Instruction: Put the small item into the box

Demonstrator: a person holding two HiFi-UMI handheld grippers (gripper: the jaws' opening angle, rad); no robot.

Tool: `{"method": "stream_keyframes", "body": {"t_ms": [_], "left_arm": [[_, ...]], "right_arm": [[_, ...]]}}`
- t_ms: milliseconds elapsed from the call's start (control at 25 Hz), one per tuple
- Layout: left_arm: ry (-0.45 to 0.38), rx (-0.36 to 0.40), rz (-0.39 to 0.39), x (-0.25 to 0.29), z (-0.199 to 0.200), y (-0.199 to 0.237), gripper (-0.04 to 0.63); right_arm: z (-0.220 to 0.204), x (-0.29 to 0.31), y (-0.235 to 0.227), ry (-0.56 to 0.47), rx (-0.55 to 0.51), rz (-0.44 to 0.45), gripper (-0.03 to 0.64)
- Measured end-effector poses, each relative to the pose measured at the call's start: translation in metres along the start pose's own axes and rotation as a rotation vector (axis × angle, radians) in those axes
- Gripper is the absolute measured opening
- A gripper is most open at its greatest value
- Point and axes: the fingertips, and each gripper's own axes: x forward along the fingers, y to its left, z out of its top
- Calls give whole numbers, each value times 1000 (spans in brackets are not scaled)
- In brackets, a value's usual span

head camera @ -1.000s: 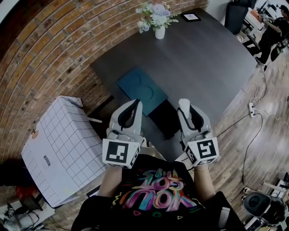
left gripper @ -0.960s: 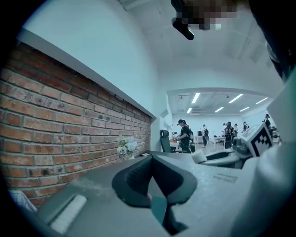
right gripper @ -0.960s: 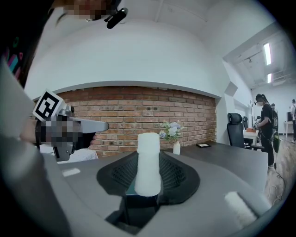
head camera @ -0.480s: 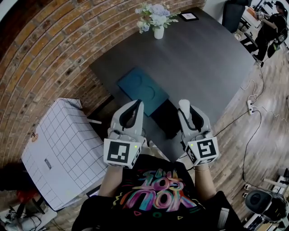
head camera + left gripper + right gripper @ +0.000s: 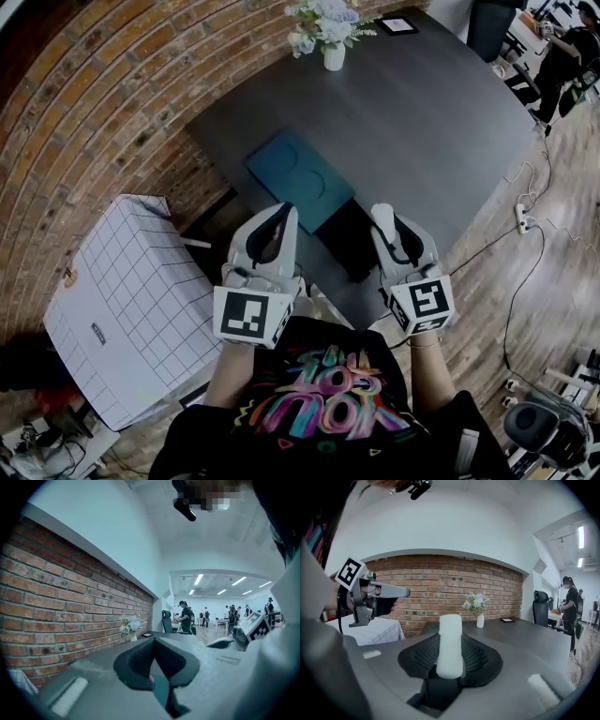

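With the right gripper (image 5: 389, 220) pinching the white oblong item (image 5: 450, 641) and the left gripper (image 5: 283, 214) pressed together empty, the person should carry it level toward twelve o'clock, over the teal box (image 5: 298, 176), before letting go.

Shirt (image 5: 328, 398): black, with looping lettering in pink, blue, yellow and green across the front.
Left tool (image 5: 284, 210): light grey shell, dark ribbed inner faces.
Right tool (image 5: 389, 223): same grey shell and dark lining.
Cubes (image 5: 248, 317): white faces with black square markers, one per tool.
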Motion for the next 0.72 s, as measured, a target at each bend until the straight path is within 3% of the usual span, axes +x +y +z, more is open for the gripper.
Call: {"method": "stream_keyframes", "body": {"t_ms": [320, 720], "left_arm": [[1, 18, 4, 0, -7, 9, 2], [29, -15, 22, -1, -20, 14, 2]], "right_arm": [[-44, 21, 9, 103, -28, 60, 137], [-97, 43, 16, 237, -76, 105, 138]]}}
